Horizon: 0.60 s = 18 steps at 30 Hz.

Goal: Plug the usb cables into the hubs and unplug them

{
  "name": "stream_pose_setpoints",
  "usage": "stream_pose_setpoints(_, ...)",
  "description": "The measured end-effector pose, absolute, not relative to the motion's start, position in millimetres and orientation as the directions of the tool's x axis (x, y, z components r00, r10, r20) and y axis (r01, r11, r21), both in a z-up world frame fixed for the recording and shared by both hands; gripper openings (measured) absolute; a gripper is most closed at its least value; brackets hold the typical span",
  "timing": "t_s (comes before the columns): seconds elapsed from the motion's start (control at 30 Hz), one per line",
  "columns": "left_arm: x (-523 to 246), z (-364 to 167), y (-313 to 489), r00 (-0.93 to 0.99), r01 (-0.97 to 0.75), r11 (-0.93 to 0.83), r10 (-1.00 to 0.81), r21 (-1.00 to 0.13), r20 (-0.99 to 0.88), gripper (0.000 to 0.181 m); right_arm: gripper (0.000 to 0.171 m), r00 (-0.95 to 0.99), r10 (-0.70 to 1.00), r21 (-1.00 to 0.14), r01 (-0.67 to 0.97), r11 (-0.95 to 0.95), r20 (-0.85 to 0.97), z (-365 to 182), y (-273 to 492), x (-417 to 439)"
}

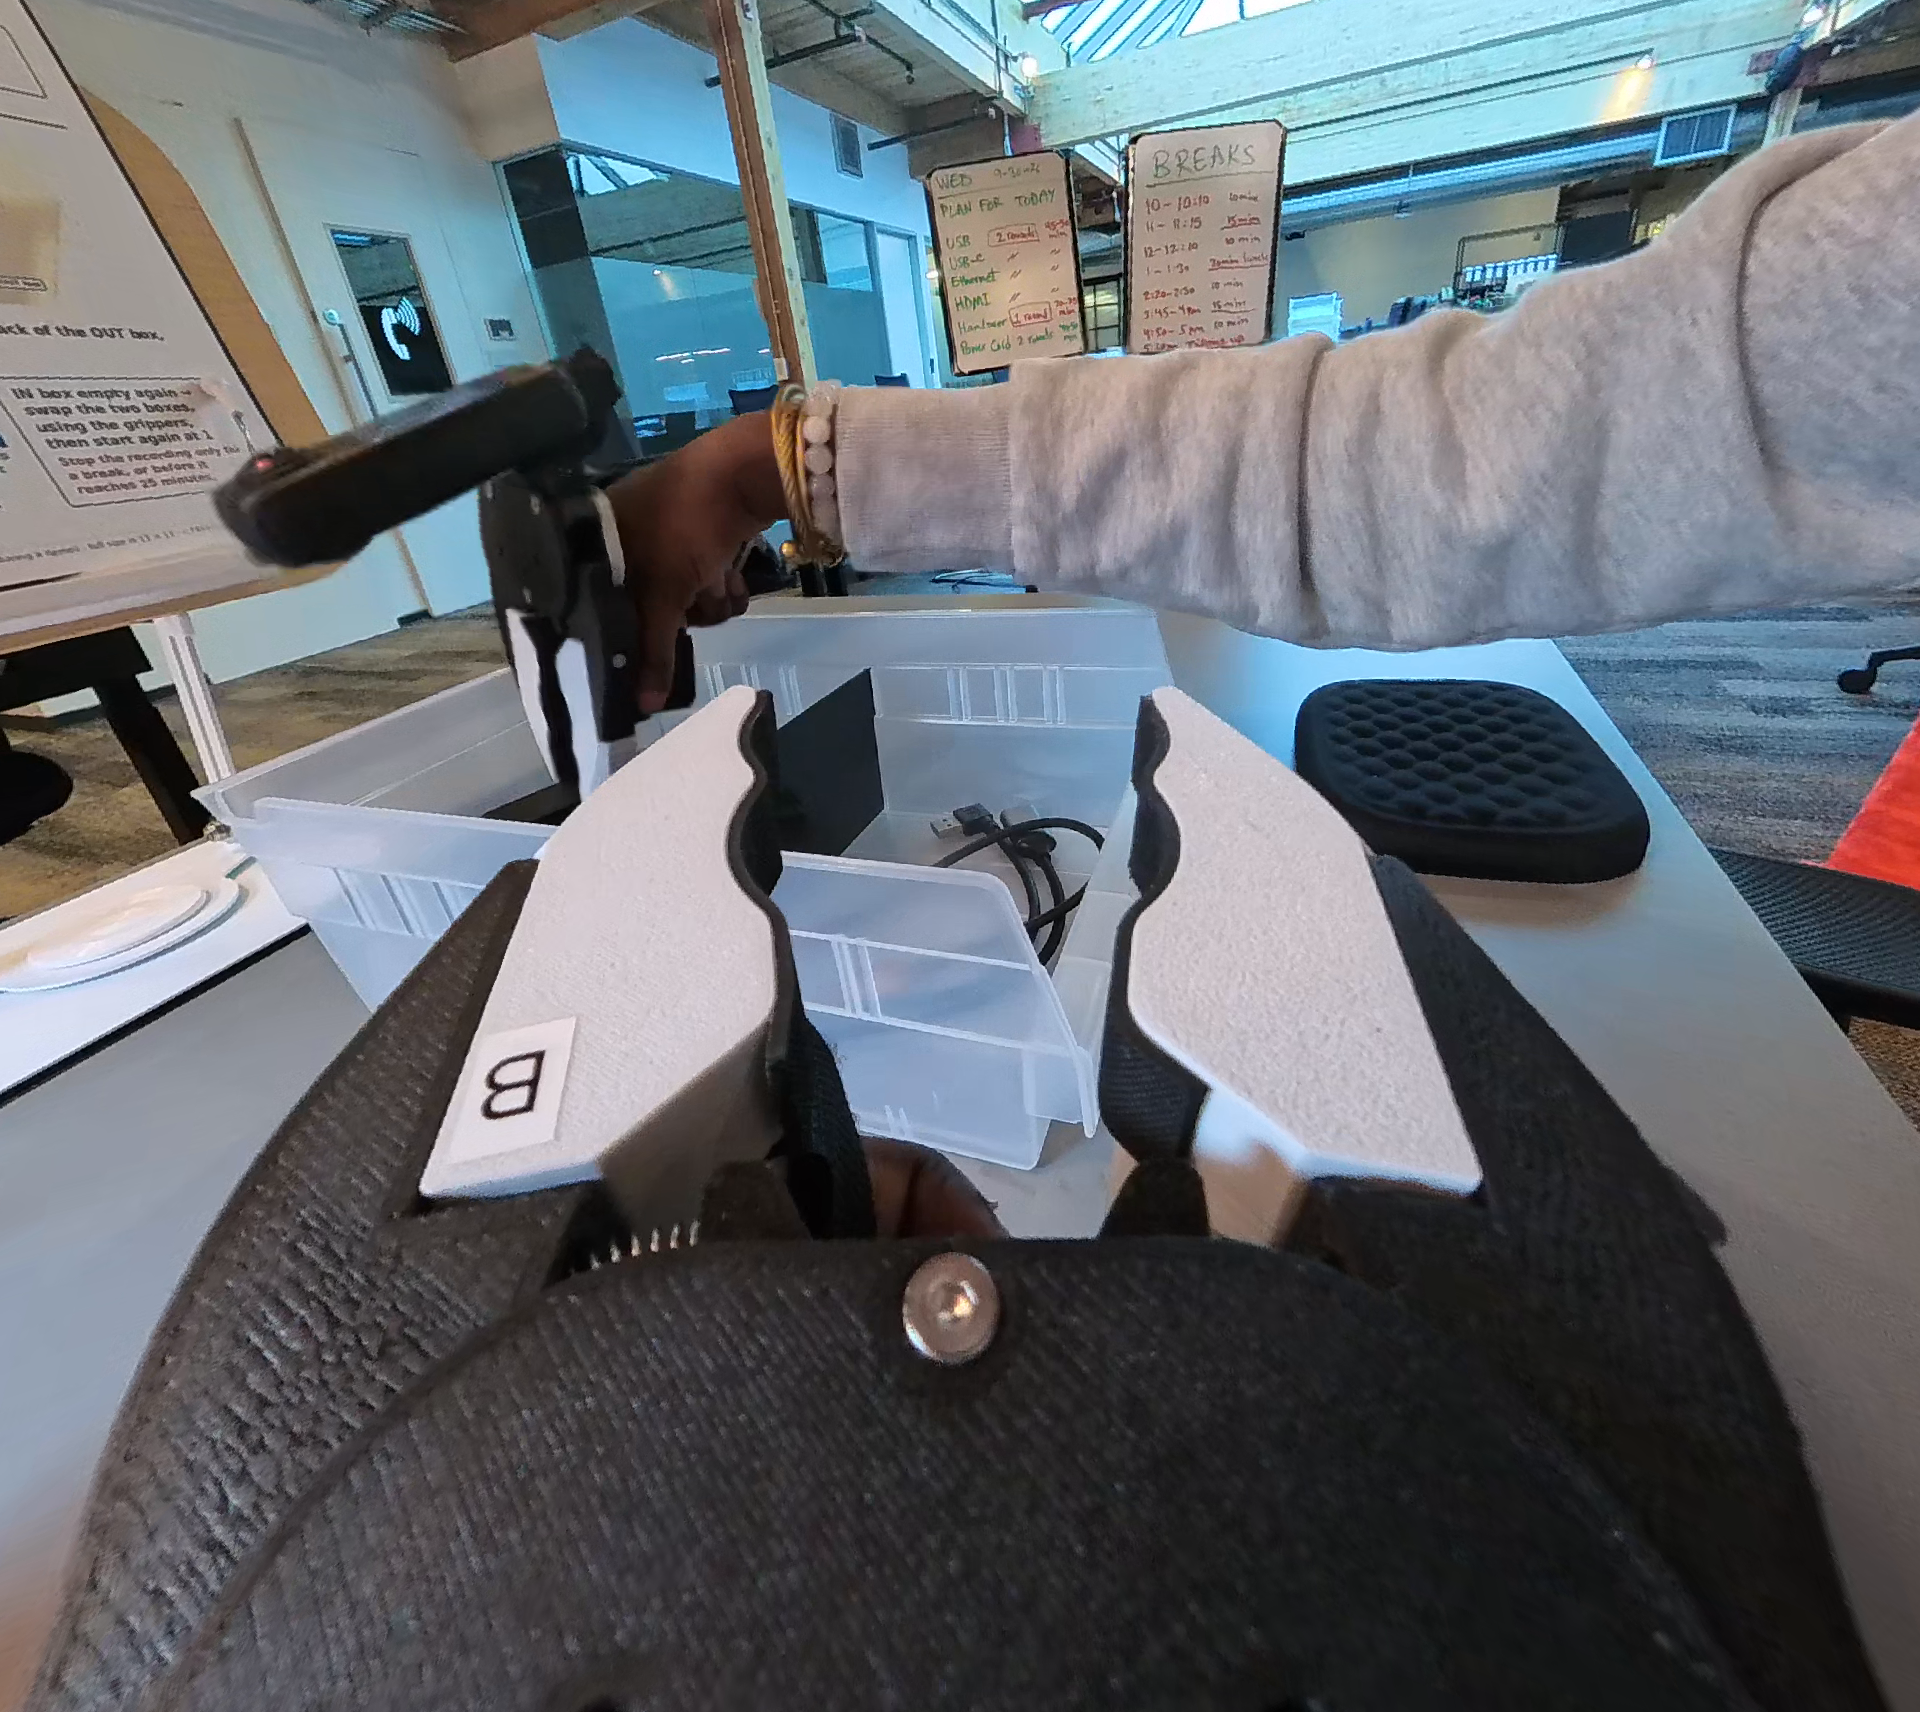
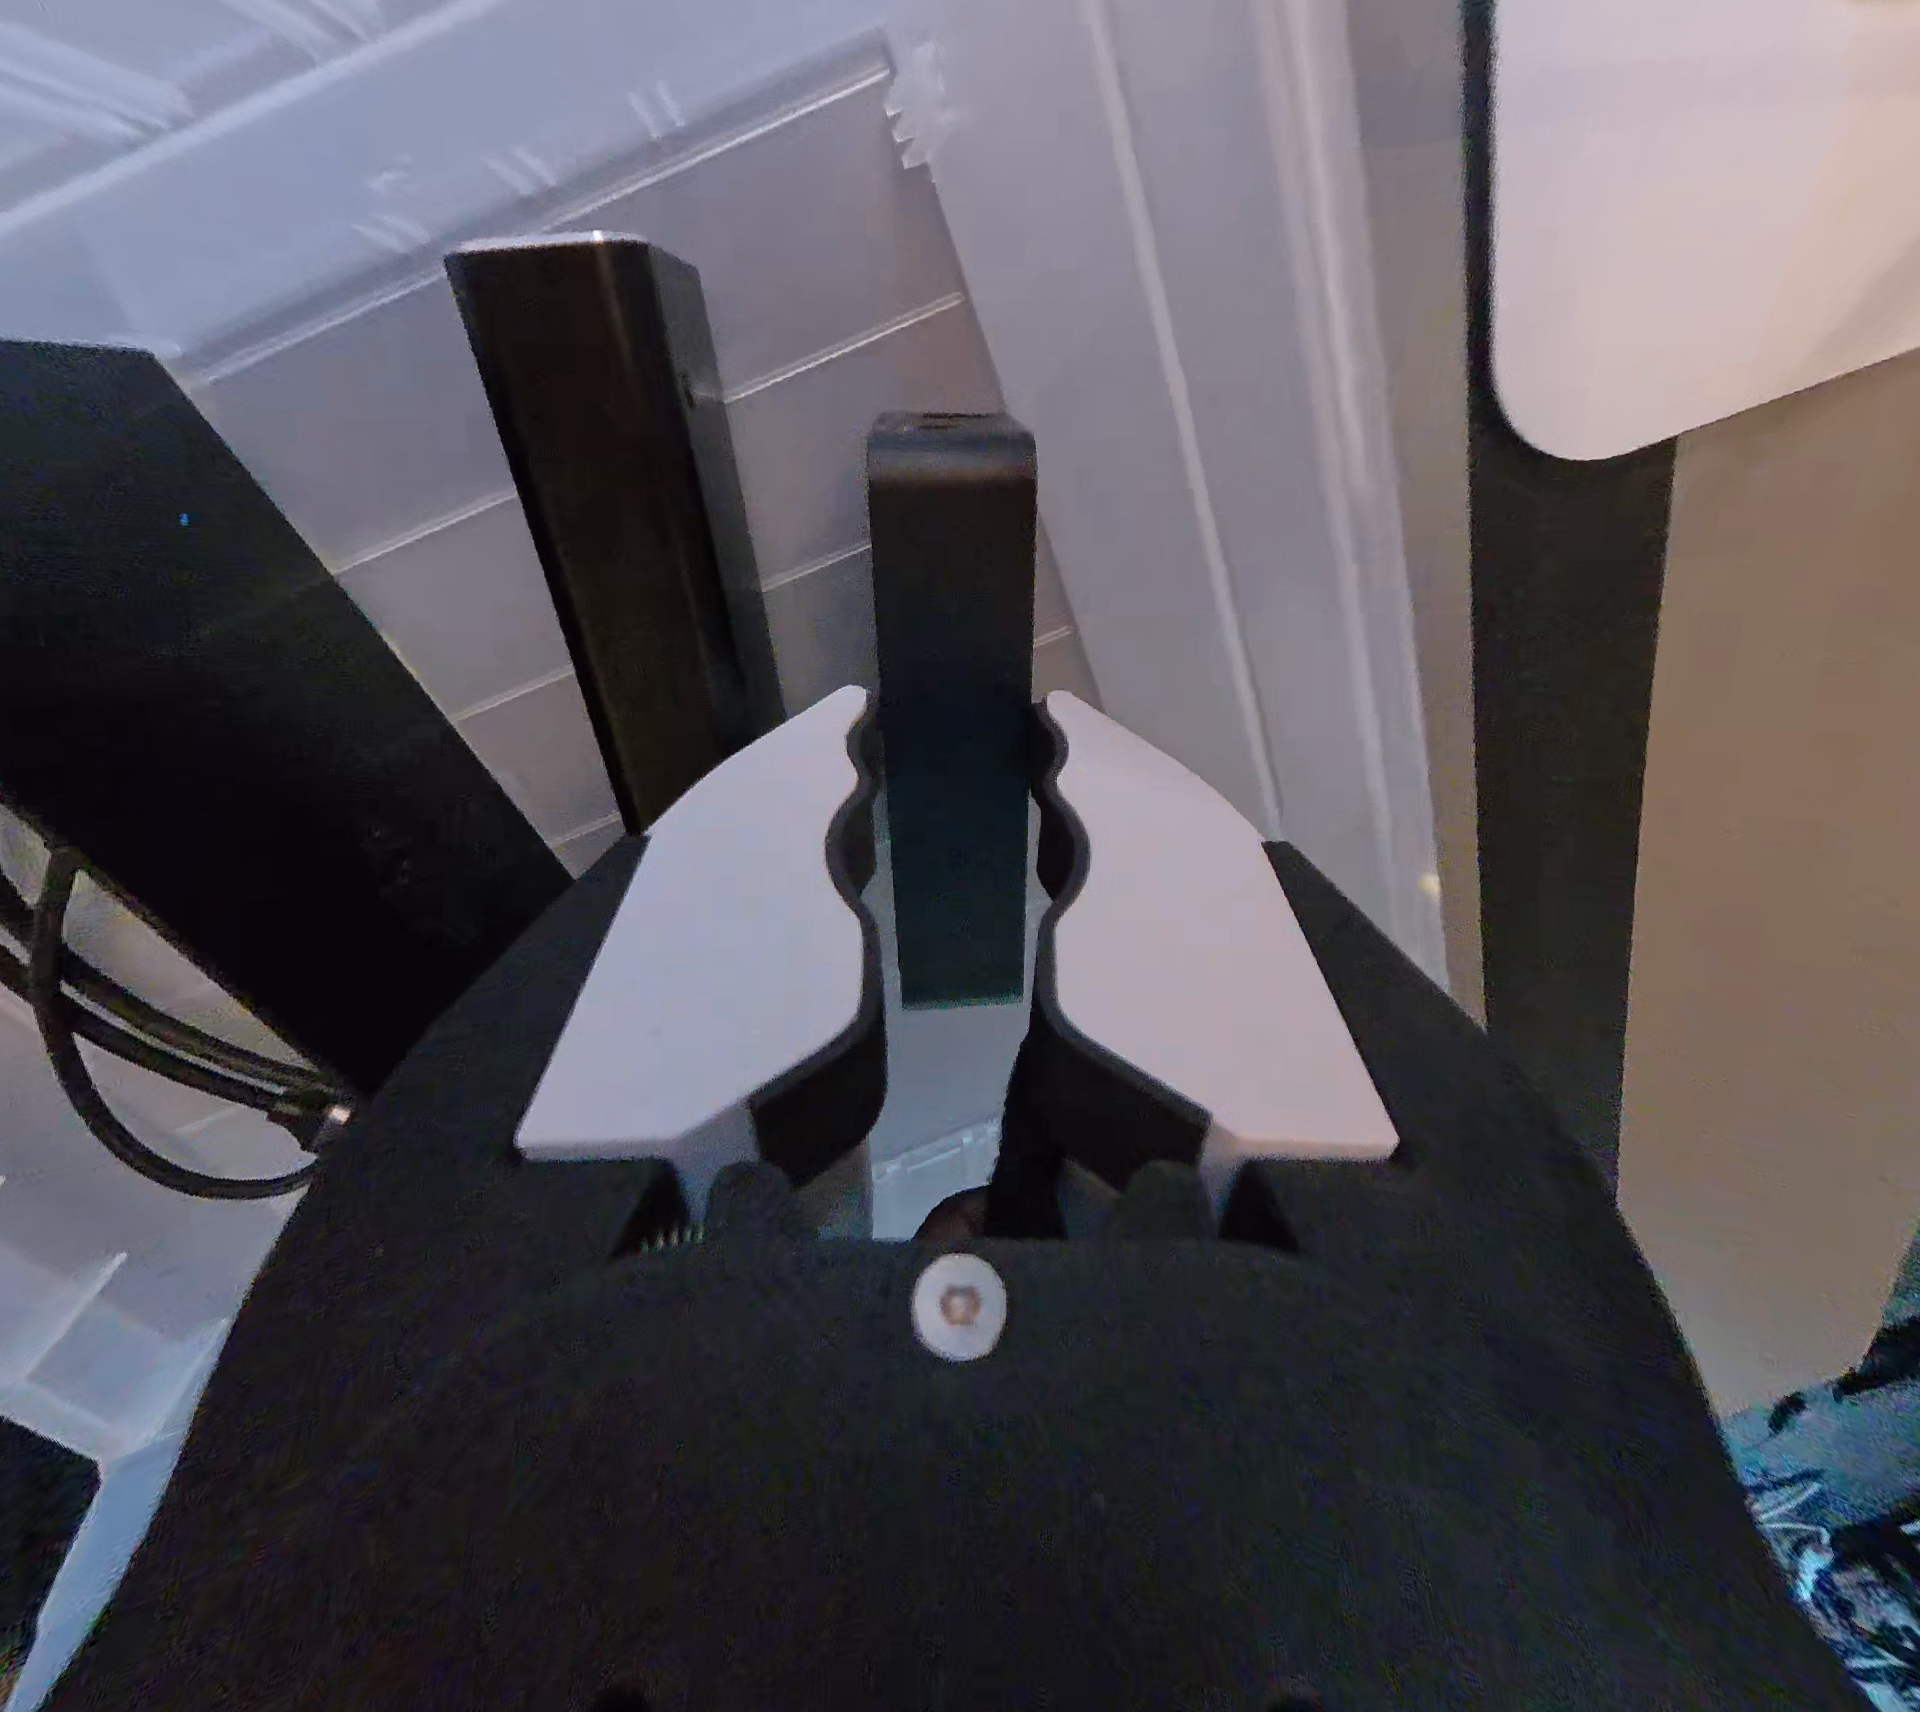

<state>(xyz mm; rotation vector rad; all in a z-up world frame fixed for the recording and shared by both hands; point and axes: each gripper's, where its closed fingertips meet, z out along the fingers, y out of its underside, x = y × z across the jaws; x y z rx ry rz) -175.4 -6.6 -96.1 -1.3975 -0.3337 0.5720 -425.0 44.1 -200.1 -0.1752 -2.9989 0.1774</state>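
Your right gripper (image 2: 951, 727) clamped the slim black rectangular hub (image 2: 951, 675), long axis running up-frame from centre; left gripper (image 1: 956, 727) gaped empty.

Right gripper (image 2: 951, 727) at lower centre, white fingers (image 2: 727, 914) closed against a slim black hub (image 2: 951, 675). Second black hub (image 2: 613, 509) just left of it, upright-tilted. Clear plastic bin wall (image 2: 1091, 312) behind. Black cables (image 2: 94, 1070) at left edge.
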Motion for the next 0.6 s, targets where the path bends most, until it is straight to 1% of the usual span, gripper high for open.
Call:
stream_pose_setpoints(0.07, -176, -96, -7, 0.822, -0.177, 0.072, 0.56, -0.982, -0.108, 0.066, 0.029, -0.972, 0.178, -0.204, 0.146, 0.968, 0.151, -183, 41, -428)
stream_pose_setpoints(0.1, -176, -96, -7, 0.821, -0.178, 0.072, 0.56, -0.981, -0.108, 0.066, 0.034, -0.967, 0.206, -0.261, 0.162, 0.952, 0.149, -171, 39, -425)
stream_pose_setpoints(0.17, -175, -95, -7, 0.82, -0.183, 0.071, 0.561, -0.98, -0.113, 0.066, 0.051, -0.951, 0.276, -0.405, 0.2, 0.892, 0.138, -141, 37, -418)
stream_pose_setpoints(0.23, -175, -94, -7, 0.82, -0.186, 0.072, 0.561, -0.98, -0.114, 0.066, 0.072, -0.943, 0.322, -0.553, 0.221, 0.803, 0.09, -111, 38, -400)
stream_pose_setpoints(0.27, -175, -95, -7, 0.82, -0.185, 0.071, 0.56, -0.98, -0.114, 0.066, 0.077, -0.93, 0.357, -0.617, 0.234, 0.752, 0.083, -97, 43, -394)
stream_pose_setpoints(0.33, -175, -96, -6, 0.819, -0.185, 0.063, 0.561, -0.981, -0.119, 0.066, 0.086, -0.896, 0.439, -0.707, 0.266, 0.656, 0.07, -78, 62, -380)
stream_pose_setpoints(0.37, -175, -96, -6, 0.818, -0.188, 0.06, 0.562, -0.98, -0.122, 0.066, 0.088, -0.878, 0.477, -0.735, 0.29, 0.613, 0.051, -74, 74, -372)
stream_pose_setpoints(0.43, -175, -95, -6, 0.817, -0.192, 0.059, 0.563, -0.98, -0.127, 0.066, 0.094, -0.834, 0.552, -0.753, 0.357, 0.553, 0.009, -80, 101, -354)
stream_pose_setpoints(0.5, -174, -93, -6, 0.815, -0.198, 0.062, 0.565, -0.978, -0.129, 0.066, 0.099, -0.792, 0.61, -0.734, 0.421, 0.532, -0.012, -99, 130, -334)
stream_pose_setpoints(0.6, -174, -91, -6, 0.816, -0.196, 0.068, 0.565, -0.978, -0.124, 0.066, 0.098, -0.739, 0.667, -0.665, 0.547, 0.507, -0.099, -139, 161, -299)
